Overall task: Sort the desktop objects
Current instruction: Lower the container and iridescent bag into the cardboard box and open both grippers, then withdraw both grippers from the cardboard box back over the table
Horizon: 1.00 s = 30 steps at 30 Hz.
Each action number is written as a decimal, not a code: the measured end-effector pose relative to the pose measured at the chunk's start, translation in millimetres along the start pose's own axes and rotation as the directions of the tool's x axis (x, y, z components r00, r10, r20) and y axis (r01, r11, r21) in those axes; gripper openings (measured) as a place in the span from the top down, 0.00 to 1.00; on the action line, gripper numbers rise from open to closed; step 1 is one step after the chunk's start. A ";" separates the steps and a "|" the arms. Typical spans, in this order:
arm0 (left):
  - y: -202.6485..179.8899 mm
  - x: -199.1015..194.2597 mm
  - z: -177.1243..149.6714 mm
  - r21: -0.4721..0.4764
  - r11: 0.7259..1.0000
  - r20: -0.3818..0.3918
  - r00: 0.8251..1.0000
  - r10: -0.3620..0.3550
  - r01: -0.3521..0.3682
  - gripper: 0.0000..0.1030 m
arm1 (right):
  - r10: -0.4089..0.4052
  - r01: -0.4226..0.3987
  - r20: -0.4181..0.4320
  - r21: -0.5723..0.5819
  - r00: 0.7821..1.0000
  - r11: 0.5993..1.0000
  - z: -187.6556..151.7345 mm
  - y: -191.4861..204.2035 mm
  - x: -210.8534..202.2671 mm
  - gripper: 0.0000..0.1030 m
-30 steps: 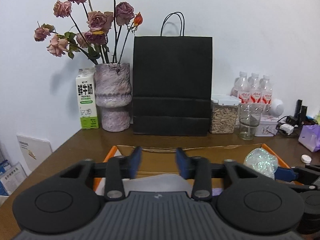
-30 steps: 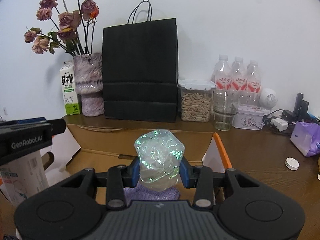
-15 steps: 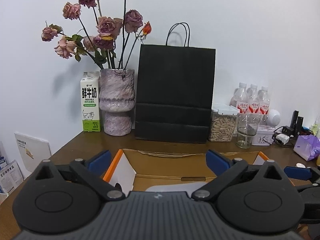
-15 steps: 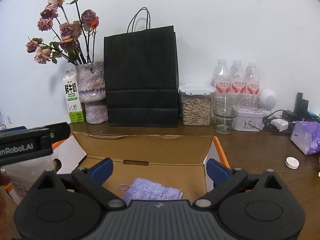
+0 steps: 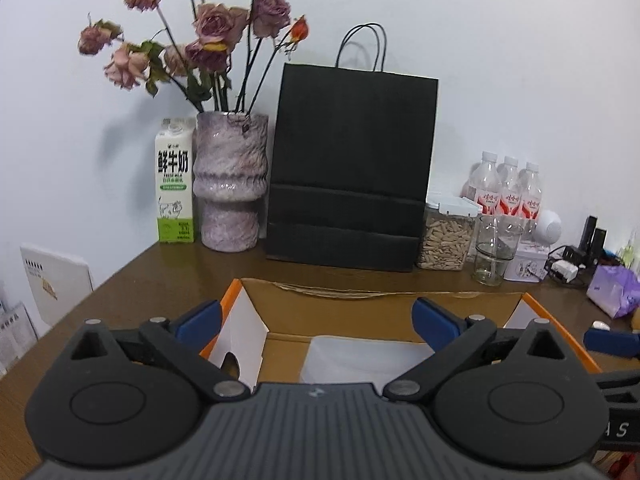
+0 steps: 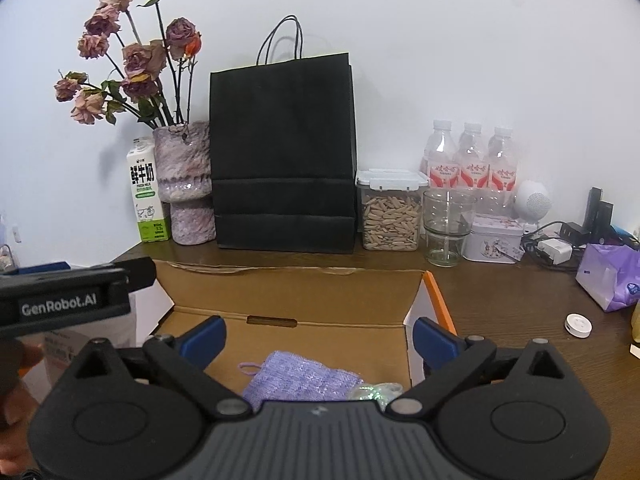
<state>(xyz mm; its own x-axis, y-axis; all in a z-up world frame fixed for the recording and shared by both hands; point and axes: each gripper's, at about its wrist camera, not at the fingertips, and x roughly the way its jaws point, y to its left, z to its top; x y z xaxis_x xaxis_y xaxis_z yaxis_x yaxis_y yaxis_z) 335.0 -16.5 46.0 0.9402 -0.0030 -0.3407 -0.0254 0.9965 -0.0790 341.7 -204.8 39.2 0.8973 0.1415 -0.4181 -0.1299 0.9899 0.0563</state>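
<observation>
Both grippers, left [image 5: 316, 318] and right [image 6: 318, 334], spread wide and empty above open cardboard box [image 6: 288, 284] on desk; iridescent crumpled wrapper [image 6: 374, 391] lies inside beside purple knitted cloth [image 6: 296, 376]; next, likely fetch another item.

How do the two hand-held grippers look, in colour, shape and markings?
Both are alike. The left hand-held gripper and the right hand-held gripper have a grey ribbed body, two round black discs, black angled link arms with silver pins, and blue fingertips. Seen from the right wrist view, the left one's black side carries white "GenRobot.AI" lettering. No cables show.
</observation>
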 end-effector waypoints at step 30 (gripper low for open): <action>7.2 -18.4 36.1 0.060 0.998 -0.021 0.999 0.039 -0.037 0.00 | 0.011 -0.011 -0.023 0.027 1.000 1.000 14.3 -6.1 -14.6 0.03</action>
<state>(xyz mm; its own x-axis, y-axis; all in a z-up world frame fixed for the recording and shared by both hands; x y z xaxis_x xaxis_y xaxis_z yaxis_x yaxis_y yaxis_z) 329.8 -6.3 85.5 0.9311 0.0337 -0.3632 -0.0401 0.9991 -0.0101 335.4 -212.8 57.9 0.8857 0.1525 -0.4385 -0.1280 0.9881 0.0851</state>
